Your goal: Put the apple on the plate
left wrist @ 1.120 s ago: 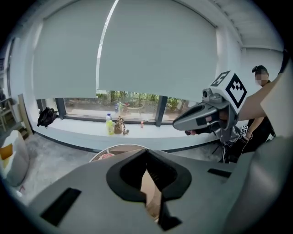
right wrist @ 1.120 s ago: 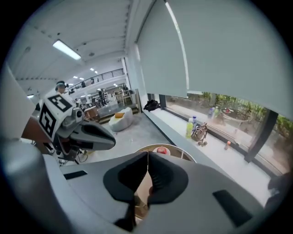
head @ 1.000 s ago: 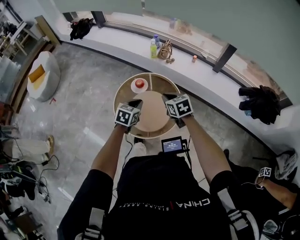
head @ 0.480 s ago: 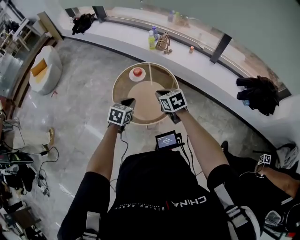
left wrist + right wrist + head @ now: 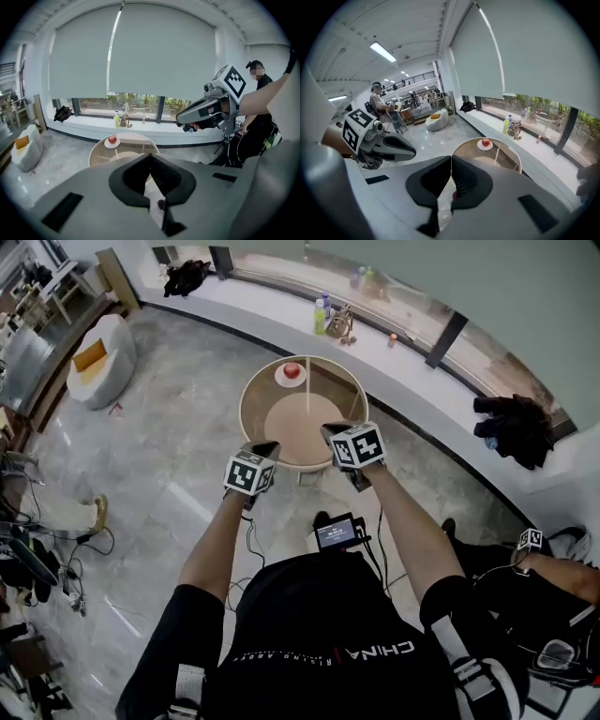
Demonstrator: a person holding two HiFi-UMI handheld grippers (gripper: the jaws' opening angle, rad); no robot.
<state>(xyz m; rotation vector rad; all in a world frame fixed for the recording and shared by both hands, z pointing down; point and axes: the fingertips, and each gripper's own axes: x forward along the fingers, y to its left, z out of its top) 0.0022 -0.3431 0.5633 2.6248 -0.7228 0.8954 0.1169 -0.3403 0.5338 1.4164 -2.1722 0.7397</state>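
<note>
Table [image 5: 281, 442]: round, glass-topped, with a pale rim and a tan disc beneath; straight ahead of the person, at 12 o'clock.
Left gripper [image 5: 266, 447]: jaws pressed together with nothing between them; held at about 7 o'clock of the table's rim, pointing forward and down.
Right gripper [image 5: 334, 431]: jaws closed tight and empty; at about 5 o'clock of the rim, roughly level with the left one.
Plate [image 5: 280, 377]: small and white, on the table top at about 11 o'clock, close to the far rim.
Apple [image 5: 292, 369]: red, sitting in the middle of the plate, well apart from both grippers.
Step in hand: by the look of it, the goal is met, with nothing left to carry and only a clean finish to make.
Doing it well: best to keep both grippers shut and lifted clear of the near rim at 6 o'clock, without reaching toward 11 o'clock or brushing the glass.
Check before ending: worth confirming that the apple sits on the plate's centre and not its lip.
Risk: a knock on the rim could jolt the table and roll the apple off the plate.
</note>
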